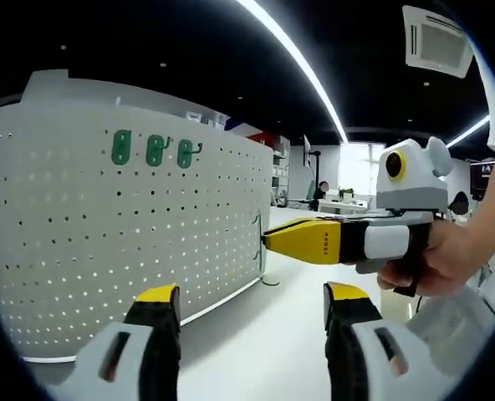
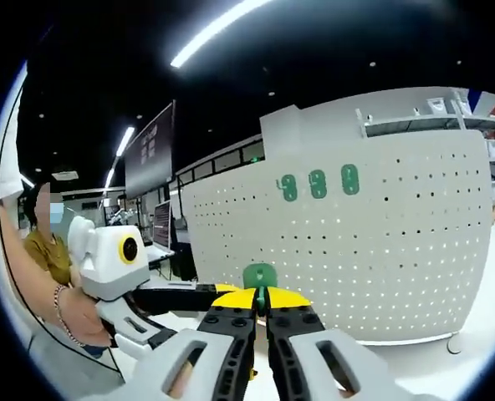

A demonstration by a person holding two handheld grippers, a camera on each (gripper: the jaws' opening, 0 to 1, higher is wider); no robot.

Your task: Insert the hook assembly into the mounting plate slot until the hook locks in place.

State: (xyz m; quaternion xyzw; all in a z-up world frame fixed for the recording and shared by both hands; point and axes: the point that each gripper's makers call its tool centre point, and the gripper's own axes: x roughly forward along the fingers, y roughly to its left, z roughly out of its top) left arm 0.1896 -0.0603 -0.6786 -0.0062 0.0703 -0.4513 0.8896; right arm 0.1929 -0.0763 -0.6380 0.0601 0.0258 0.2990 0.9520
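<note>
Both views are bright and evenly lit. The light comes from long white ceiling strips [image 1: 298, 58], which are overexposed against the black ceiling; in the right gripper view one strip [image 2: 218, 29] glows at the top. A far window [image 1: 358, 167] in the left gripper view is blown out to pure white. The white pegboard [image 1: 122, 225] shows small points of light through its holes and has soft, weak shadows. The white surface [image 1: 273, 334] reflects the light with mild glare. The fisheye lens bends straight lines strongly near the edges. The near tool parts look slightly soft, and far objects are small and unclear.
</note>
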